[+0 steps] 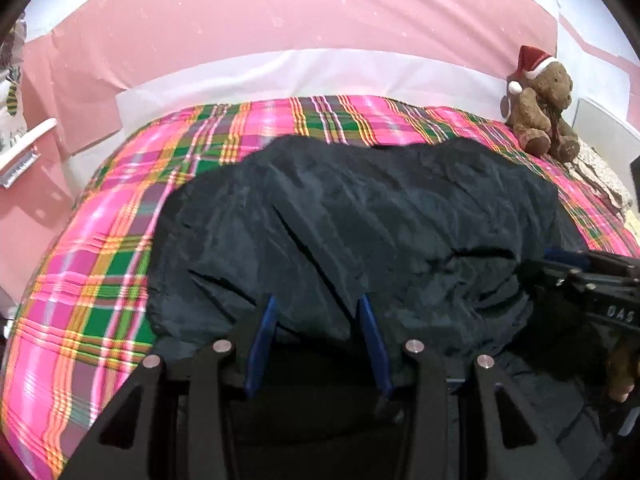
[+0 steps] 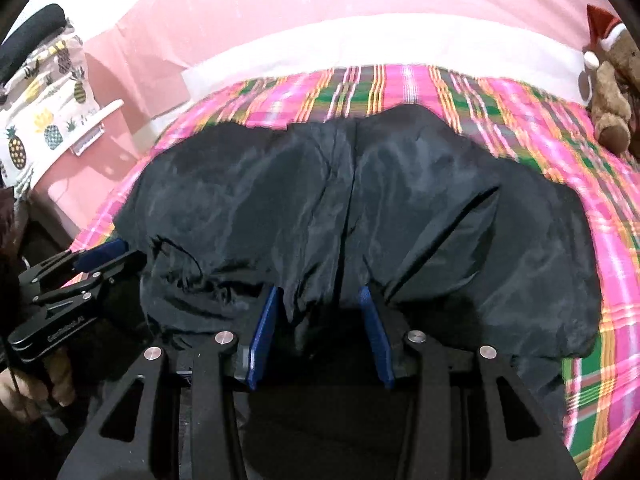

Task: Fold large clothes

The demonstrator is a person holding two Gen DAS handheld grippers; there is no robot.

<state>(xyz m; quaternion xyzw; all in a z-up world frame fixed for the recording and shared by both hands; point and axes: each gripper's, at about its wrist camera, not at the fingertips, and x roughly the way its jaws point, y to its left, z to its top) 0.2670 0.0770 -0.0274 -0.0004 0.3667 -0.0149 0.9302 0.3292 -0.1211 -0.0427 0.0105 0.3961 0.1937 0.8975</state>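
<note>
A large dark garment (image 1: 380, 208) lies spread and wrinkled on a bed with a pink, green and orange plaid cover (image 1: 100, 260). My left gripper (image 1: 318, 312) is at the garment's near edge, where fabric bunches between its blue pads (image 1: 264, 336) and creases run toward them. In the right wrist view the same garment (image 2: 320, 192) fills the middle, and my right gripper (image 2: 320, 304) is shut on a gathered fold at the near edge. The left gripper (image 2: 80, 272) shows at that view's left, held by a hand. The right gripper (image 1: 592, 280) shows at the left wrist view's right edge.
A brown teddy bear (image 1: 540, 108) in a red Santa hat sits at the bed's far right corner. A pink wall with a white band runs behind the bed. Left of the bed stand a pink cabinet (image 1: 28, 160) and a pineapple-print cloth (image 2: 44, 120).
</note>
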